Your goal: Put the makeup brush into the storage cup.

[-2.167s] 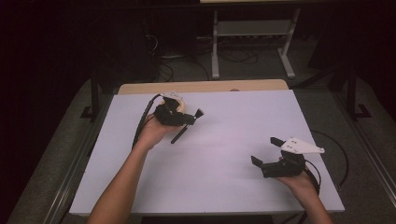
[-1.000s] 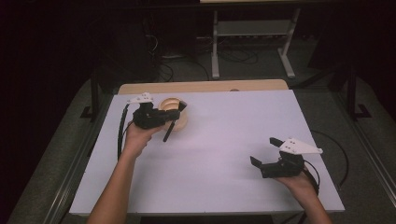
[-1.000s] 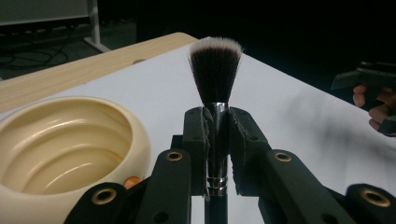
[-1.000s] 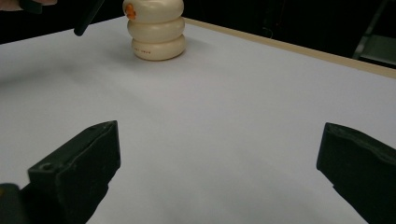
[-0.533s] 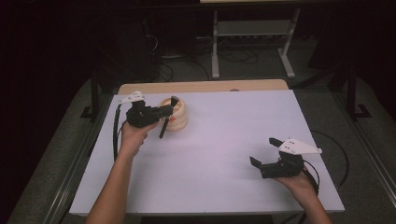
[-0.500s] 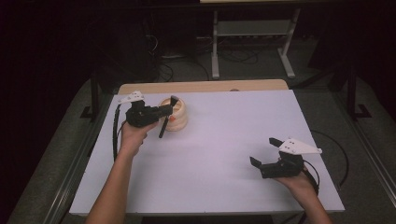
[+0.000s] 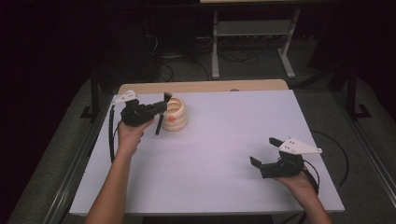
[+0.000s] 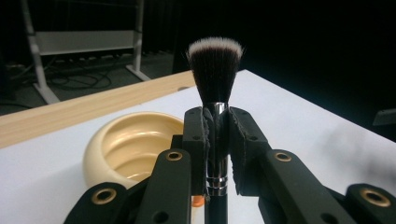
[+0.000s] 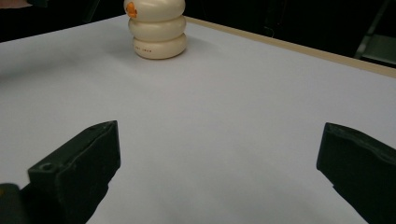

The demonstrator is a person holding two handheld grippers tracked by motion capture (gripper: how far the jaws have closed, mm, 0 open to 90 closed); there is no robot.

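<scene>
Claw jaws on the left claw clamp the metal neck of a makeup brush, bristles up, handle hanging beside the cream ribbed pot at the far left of the white worktop. Well away from the pot, at the near right, the right claw rests with jaws wide apart, holding nothing.

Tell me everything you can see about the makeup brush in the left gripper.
The makeup brush has a dense dark bristle head with white tips, a shiny metal ferrule and a black handle. The left gripper is shut on the ferrule, its padded jaws pressing both sides. In the left gripper view it points bristles up; from the high view it hangs tilted beside the cream ribbed holder, handle end toward the table, apparently not inside it.
</scene>
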